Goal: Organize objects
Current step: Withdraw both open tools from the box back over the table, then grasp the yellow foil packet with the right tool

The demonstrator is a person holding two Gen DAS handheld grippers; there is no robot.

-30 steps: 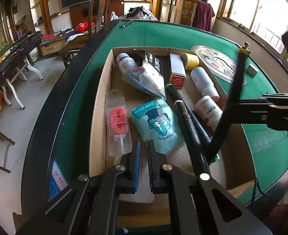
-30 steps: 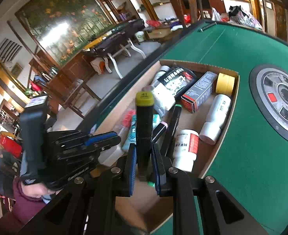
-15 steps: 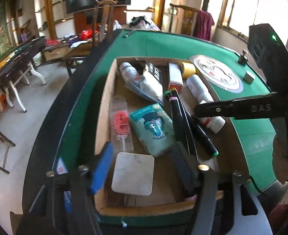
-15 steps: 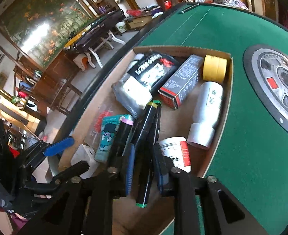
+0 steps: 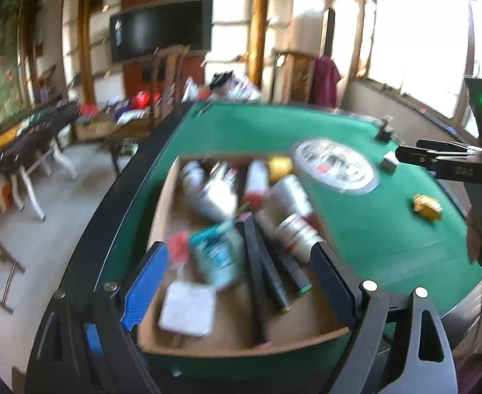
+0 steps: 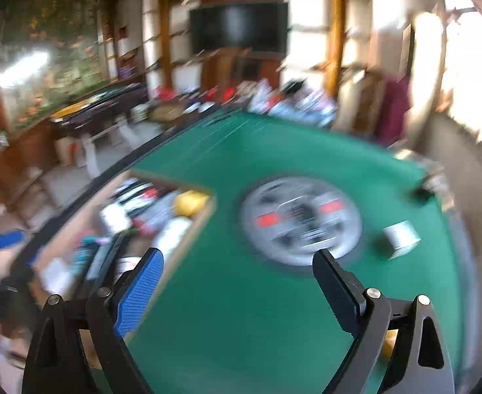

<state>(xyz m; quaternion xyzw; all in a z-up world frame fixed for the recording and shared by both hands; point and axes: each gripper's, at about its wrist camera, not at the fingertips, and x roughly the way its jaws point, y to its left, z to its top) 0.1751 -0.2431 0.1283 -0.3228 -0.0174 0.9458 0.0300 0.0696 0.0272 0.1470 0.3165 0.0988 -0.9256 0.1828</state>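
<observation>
Left gripper [image 5: 241, 262] jaws opening, spread, nothing pinched; box [image 5: 162, 216] with markers [image 5: 267, 272] and bottles fills centre frame. Right gripper [image 6: 237, 269] jaws opening, empty, over green table [image 6: 241, 312]; box at left of frame.

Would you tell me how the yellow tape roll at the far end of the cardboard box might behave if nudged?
The yellow tape roll looks round, so it would probably roll. It is likely light. The cardboard box wall and neighbouring bottles should stop it quickly.
</observation>
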